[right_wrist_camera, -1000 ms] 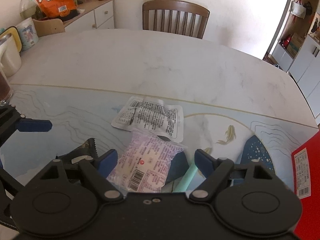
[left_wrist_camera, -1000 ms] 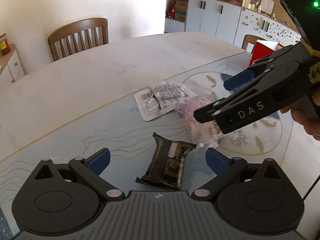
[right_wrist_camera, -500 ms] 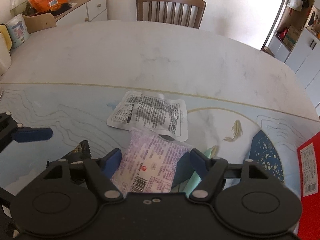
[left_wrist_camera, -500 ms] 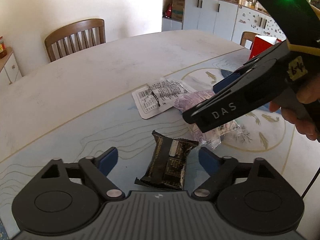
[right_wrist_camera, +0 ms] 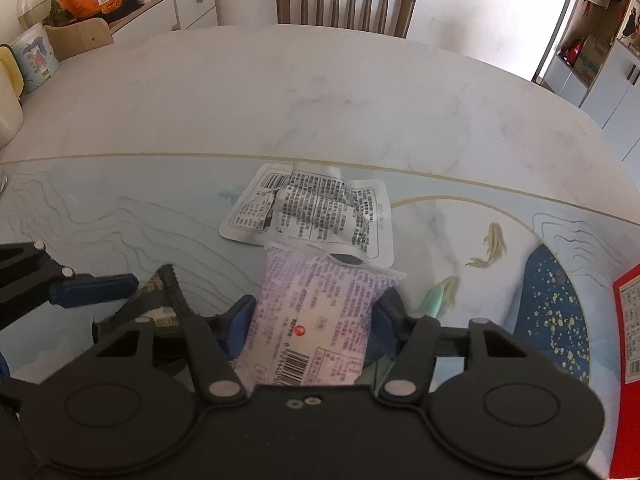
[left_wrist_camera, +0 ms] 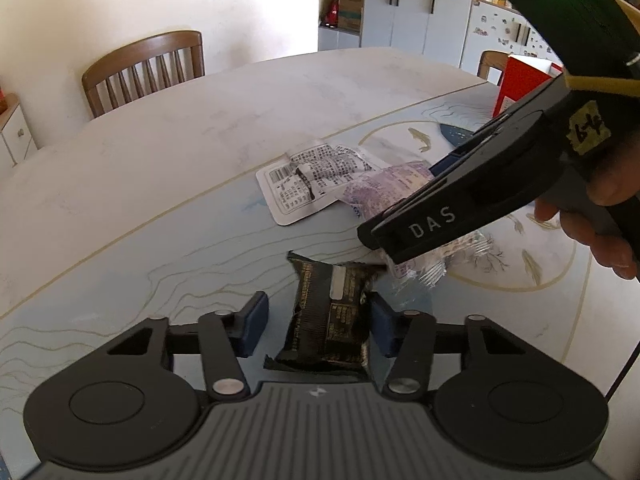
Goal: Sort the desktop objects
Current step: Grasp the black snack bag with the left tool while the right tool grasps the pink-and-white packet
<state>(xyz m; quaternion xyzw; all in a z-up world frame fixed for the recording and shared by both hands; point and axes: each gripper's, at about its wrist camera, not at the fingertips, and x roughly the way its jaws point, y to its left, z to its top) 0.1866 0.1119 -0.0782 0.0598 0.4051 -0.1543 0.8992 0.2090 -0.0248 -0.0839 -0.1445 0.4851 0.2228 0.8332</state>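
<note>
Right now each of your hands has its own packet lined up between the pads, and both pairs of jaws are closing. Your left gripper [left_wrist_camera: 314, 330] straddles the black snack packet [left_wrist_camera: 330, 318], which lies flat on the worktop [left_wrist_camera: 168, 168] with its long axis running straight away from you along the fingers. Its right pad already looks to touch the packet's edge, while the left pad stands off with a clear gap, so the packet sits off-centre toward the right finger. That offset is what the grasp turns on: as the left pad comes in it will likely nudge the packet sideways before it bites.

Your right gripper [right_wrist_camera: 314, 322] sits over the purple-and-white packet [right_wrist_camera: 316, 312], whose long axis also runs along the fingers; both pads stand at its two long edges, though you cannot tell from this view whether they press yet. Its far end overlaps the white printed sachet [right_wrist_camera: 316, 212], which neither gripper is near. Nearest-hand reading is plain: black packet to the left, purple to the right, the two lying just beside each other, so lift them apart to avoid snagging the crinkled wrapper ends
</note>
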